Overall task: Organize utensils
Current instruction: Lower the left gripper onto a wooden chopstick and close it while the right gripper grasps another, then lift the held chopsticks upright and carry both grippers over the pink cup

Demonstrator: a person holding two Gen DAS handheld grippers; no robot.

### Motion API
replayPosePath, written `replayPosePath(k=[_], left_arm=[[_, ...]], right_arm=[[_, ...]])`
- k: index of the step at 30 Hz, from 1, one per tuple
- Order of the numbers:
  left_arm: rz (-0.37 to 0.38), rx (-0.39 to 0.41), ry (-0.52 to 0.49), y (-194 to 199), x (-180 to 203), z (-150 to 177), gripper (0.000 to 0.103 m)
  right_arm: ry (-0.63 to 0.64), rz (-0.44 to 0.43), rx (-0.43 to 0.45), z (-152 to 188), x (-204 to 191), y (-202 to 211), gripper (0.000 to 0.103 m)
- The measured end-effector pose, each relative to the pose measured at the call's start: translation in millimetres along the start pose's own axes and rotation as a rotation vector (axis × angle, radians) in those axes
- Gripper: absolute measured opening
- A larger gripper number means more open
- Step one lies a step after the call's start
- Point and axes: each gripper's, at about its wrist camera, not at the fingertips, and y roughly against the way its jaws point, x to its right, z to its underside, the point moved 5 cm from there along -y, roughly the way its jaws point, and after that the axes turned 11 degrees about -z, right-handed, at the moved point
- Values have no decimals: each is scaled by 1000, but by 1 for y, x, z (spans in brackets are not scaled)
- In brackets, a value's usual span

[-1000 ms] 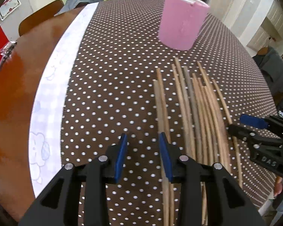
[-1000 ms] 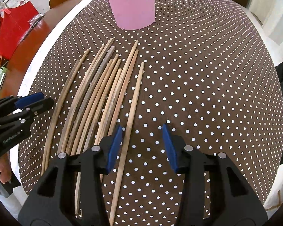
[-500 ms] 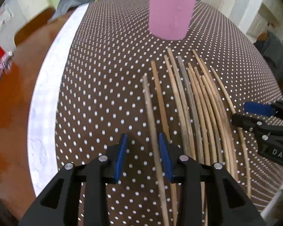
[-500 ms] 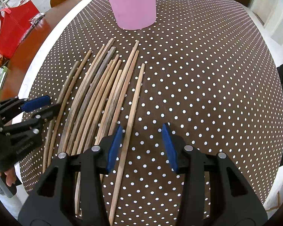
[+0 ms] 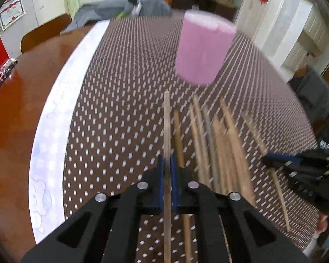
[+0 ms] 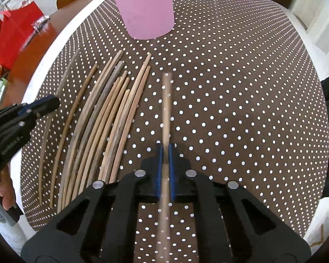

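Several wooden chopsticks (image 6: 103,118) lie side by side on a brown dotted tablecloth (image 6: 241,100), in front of an upright pink cup (image 6: 145,6). My right gripper (image 6: 165,153) is shut on one chopstick (image 6: 166,105) that points toward the cup, apart from the row. My left gripper (image 5: 167,164) is shut on another chopstick (image 5: 167,122) at the row's left side; the pink cup (image 5: 202,48) stands beyond it. The left gripper (image 6: 51,103) shows at the left in the right wrist view, and the right gripper (image 5: 274,157) at the right in the left wrist view.
A white cloth border (image 5: 61,114) runs along the tablecloth's left edge, with bare wooden tabletop (image 5: 15,109) beyond. A red bag (image 6: 13,35) sits at the far left. A chair back (image 5: 43,32) and grey clothing (image 5: 125,8) stand behind the table. A hand (image 6: 5,188) holds the left gripper.
Both grippers went from open to shut, each on one chopstick. Each held stick now points toward the cup, and the right one stands clear of the row.
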Motion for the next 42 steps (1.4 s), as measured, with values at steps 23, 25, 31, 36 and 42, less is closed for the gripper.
replayPosePath(k=[23, 25, 31, 36, 42], left_arm=[[236, 864, 240, 120, 10, -131, 7], [231, 902, 259, 117, 11, -142, 7], [247, 968, 346, 114, 8, -169, 7], [222, 1016, 370, 111, 7, -181, 7], [163, 1051, 355, 100, 11, -192, 7]], right_arm=[[80, -177, 808, -135, -2, 151, 6], [71, -165, 871, -140, -15, 151, 6], [46, -125, 1085, -156, -17, 163, 6], [14, -126, 1173, -166, -12, 159, 6], [34, -123, 1247, -172, -12, 154, 6]])
